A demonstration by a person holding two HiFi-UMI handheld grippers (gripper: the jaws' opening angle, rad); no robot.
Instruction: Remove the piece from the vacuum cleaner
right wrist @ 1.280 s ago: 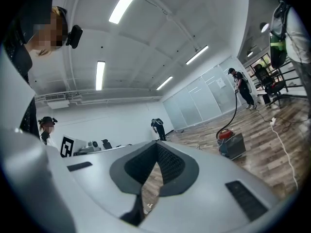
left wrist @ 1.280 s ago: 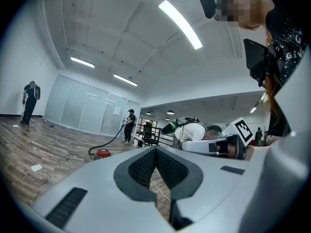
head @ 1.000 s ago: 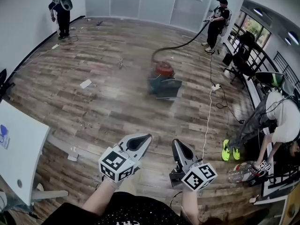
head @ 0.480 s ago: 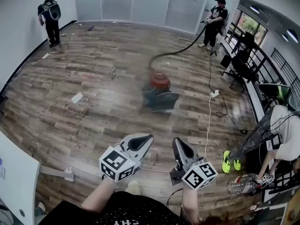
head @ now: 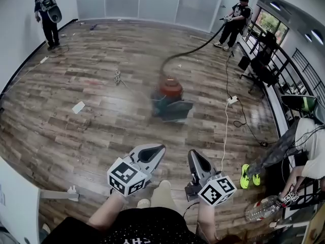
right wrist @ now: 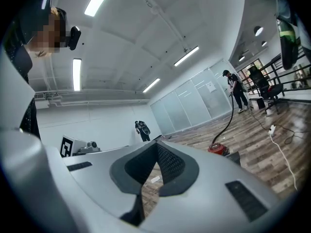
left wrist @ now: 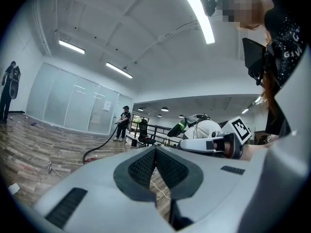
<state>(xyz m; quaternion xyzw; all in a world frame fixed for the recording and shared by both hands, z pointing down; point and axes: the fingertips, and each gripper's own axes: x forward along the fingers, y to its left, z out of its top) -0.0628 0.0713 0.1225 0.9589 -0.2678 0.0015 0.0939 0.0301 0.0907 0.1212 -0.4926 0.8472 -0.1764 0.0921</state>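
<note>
One broad floor (head: 101,100) of glossy wood-grain planks fills the head view, bounded by glass panels at the far end and railings at right. The vacuum cleaner (head: 170,88), a round red canister, stands mid-floor, well ahead of both grippers, with open boards between. Its black hose (head: 195,49) curves away to a standing person (head: 234,19). The left gripper (head: 160,149) and right gripper (head: 192,154), smooth grey shells with ribbed dark pads, are held level, jaws closed on nothing. Only the gripper views show the ceiling's strip lights (right wrist: 184,56). A thin white cable (head: 225,131) trails right of the cleaner. A pale scrap (head: 78,107) lies left.
</note>
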